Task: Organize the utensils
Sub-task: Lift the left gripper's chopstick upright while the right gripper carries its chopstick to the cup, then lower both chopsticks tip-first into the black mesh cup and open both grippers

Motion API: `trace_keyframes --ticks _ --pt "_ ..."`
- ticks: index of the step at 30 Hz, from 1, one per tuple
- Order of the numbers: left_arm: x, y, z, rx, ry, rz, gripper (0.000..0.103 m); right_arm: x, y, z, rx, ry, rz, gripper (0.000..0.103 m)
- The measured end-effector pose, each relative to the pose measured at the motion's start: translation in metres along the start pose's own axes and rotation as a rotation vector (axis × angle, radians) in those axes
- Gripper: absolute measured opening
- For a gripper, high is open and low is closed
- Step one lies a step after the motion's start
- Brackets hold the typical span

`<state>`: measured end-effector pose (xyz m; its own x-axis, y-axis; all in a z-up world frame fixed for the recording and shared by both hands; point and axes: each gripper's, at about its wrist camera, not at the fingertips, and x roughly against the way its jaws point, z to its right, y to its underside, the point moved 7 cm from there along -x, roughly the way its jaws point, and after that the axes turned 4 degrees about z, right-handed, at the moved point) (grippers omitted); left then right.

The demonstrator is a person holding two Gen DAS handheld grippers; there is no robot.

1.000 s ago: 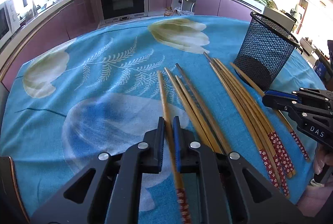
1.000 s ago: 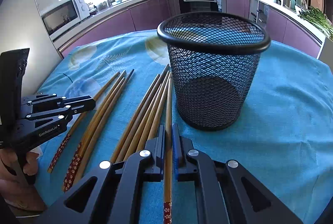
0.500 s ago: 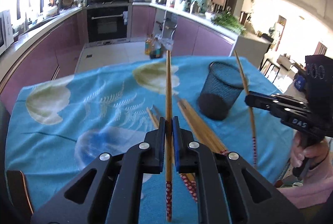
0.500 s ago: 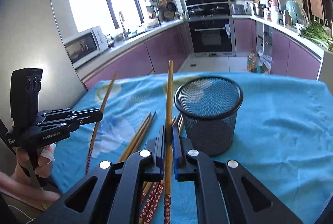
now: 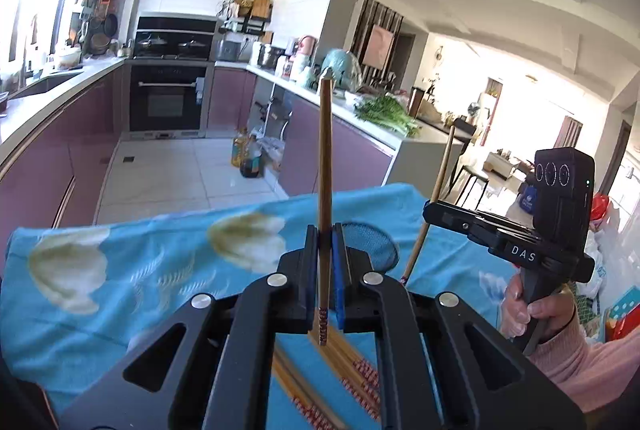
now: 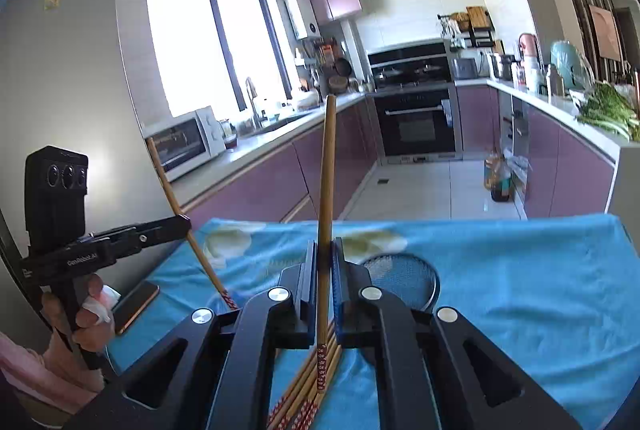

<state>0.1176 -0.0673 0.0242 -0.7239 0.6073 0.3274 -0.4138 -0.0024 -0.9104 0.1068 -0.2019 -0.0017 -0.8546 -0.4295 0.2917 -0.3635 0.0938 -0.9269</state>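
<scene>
Purple kitchen cabinets fill the background behind a worktop (image 5: 120,294) spread with a blue flowered cloth. At lower centre of the left wrist view, the left claw (image 5: 325,270) pinches a chopstick (image 5: 325,158) between its blue pads; the stick stands nearly upright, tip toward the top of the frame, patterned red end just below the pads. The right claw (image 6: 323,282) likewise grips another chopstick (image 6: 326,170), long axis nearly vertical, leaning slightly right at the top. Loose chopsticks (image 6: 308,386) lie on the cloth beneath, and a black mesh cup (image 6: 404,278) sits just right of the claw.
</scene>
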Motion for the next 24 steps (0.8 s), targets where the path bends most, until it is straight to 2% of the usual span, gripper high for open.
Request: trace_keyframes --ticks 7,11,13,18,24 --pt "-0.026 -0.049 0.034 -0.034 0.05 0.06 0.008 0.007 -0.051 0.013 0.041 0.024 0.097 0.006" --pt "-0.044 -0.062 0.056 -0.061 0.069 0.07 0.008 -0.001 -0.061 0.026 0.056 0.06 0.113 0.006" --pt "-0.059 -0.06 0.065 -0.078 0.064 0.05 0.008 -0.01 -0.057 0.034 0.056 0.076 0.088 0.006" --pt "-0.096 -0.033 0.079 -0.086 0.061 -0.055 0.008 -0.039 -0.027 0.053 0.047 0.107 -0.039 0.006" --pt "-0.137 0.009 0.07 -0.09 0.047 -0.163 0.008 -0.068 0.007 0.061 0.041 0.119 -0.198 0.006"
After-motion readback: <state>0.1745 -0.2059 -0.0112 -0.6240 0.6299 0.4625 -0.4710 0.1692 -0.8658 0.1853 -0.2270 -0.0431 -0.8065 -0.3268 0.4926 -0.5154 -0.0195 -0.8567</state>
